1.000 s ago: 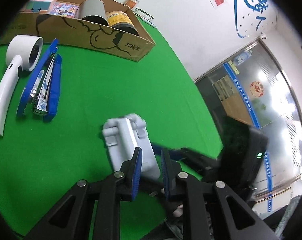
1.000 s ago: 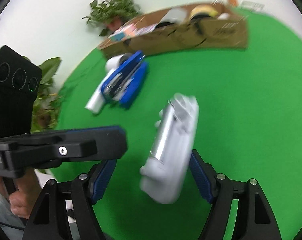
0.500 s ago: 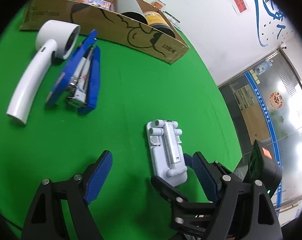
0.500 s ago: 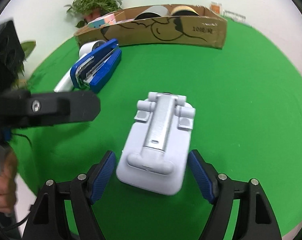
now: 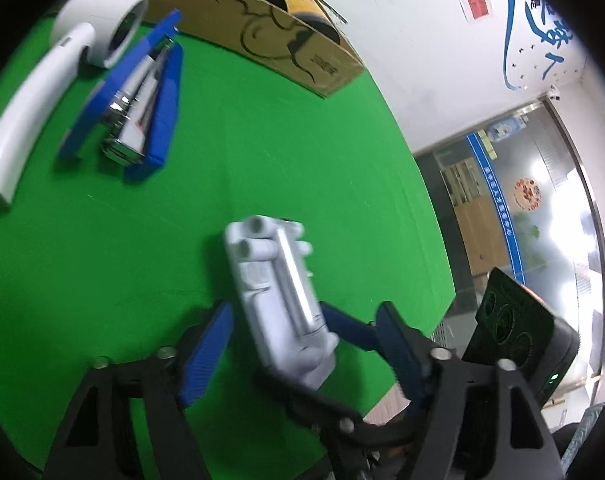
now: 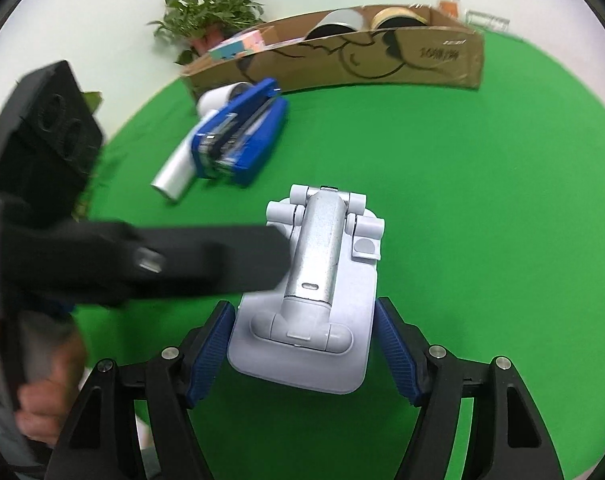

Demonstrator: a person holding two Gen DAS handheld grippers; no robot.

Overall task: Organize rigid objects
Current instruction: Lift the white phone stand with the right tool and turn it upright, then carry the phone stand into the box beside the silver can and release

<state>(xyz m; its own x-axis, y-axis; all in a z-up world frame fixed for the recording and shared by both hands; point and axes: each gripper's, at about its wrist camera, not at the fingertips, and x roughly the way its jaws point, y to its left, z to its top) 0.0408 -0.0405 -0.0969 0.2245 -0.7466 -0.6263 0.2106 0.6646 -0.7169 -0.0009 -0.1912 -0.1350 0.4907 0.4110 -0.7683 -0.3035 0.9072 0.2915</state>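
A pale grey folding phone stand (image 6: 322, 292) lies between the blue pads of my right gripper (image 6: 304, 354), whose jaws stand a little wider than it. It also shows in the left wrist view (image 5: 280, 300), between the open jaws of my left gripper (image 5: 302, 360), with the right gripper's fingers (image 5: 350, 330) beside it. A blue stapler (image 6: 238, 140) and a white handheld device (image 5: 38, 88) lie on the green table (image 6: 442, 184). The left gripper's body (image 6: 142, 256) crosses the right wrist view, blurred.
A long cardboard box (image 6: 342, 60) holding cans and small boxes stands at the table's far edge. A potted plant (image 6: 206, 16) sits behind it. The table's right edge (image 5: 434, 216) drops off toward a glass door.
My left gripper let go of the stand and opened wide, then moved back around it. My right gripper swung square onto the stand, which now lies flat between its pads.
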